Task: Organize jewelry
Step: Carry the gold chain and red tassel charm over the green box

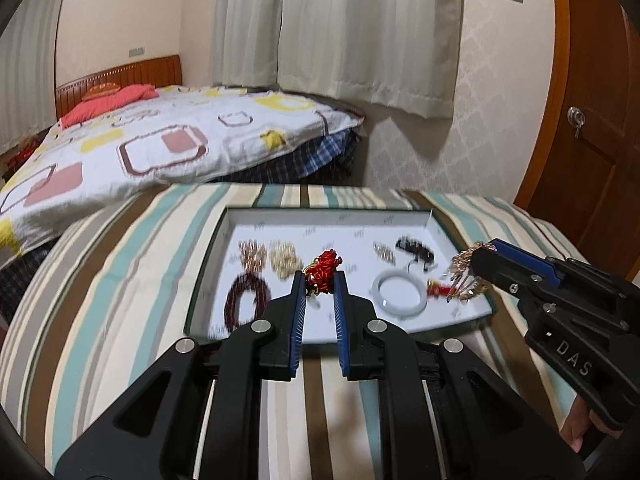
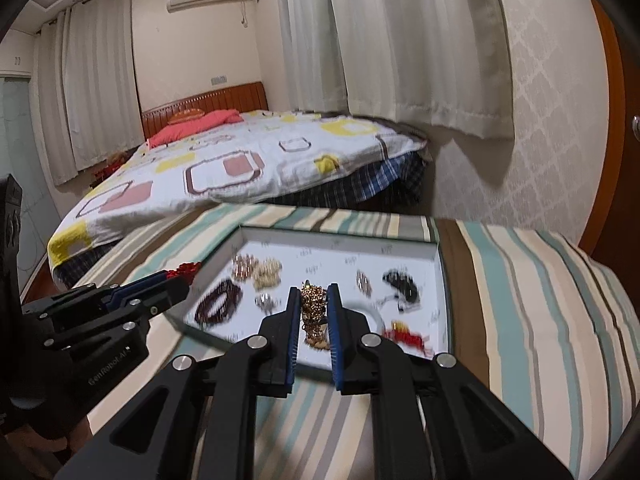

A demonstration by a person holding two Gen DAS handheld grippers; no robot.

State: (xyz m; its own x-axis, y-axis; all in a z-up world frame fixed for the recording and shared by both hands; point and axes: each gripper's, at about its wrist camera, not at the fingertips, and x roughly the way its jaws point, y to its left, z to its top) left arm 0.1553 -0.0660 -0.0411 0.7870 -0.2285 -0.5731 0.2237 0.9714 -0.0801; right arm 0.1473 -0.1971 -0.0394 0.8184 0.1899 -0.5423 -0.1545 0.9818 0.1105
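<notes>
A shallow white tray [image 1: 248, 224] [image 2: 438, 280] lies on a striped cloth and holds several pieces of jewelry. My left gripper [image 1: 320, 276] [image 2: 182, 278] is shut on a red beaded ornament [image 1: 322, 270] [image 2: 186, 269], lifted above the tray. My right gripper [image 2: 314, 294] [image 1: 478, 250] is shut on a gold chain piece [image 2: 314, 312] [image 1: 464, 276] that dangles over the tray's near right part. In the tray lie a dark red bead bracelet [image 1: 244, 300] [image 2: 220, 304], a white bangle [image 1: 400, 292], a black bead piece [image 1: 416, 252] [image 2: 400, 284] and a red tassel charm [image 2: 404, 334].
The striped cloth [image 1: 120, 280] [image 2: 540, 300] covers a raised surface. Beyond it stands a bed [image 1: 160, 140] [image 2: 240, 164] with a patterned quilt. Curtains [image 1: 340, 32] hang at the back, and a wooden door [image 1: 592, 128] stands at the right. A hand [image 1: 580, 432] holds the right gripper's handle.
</notes>
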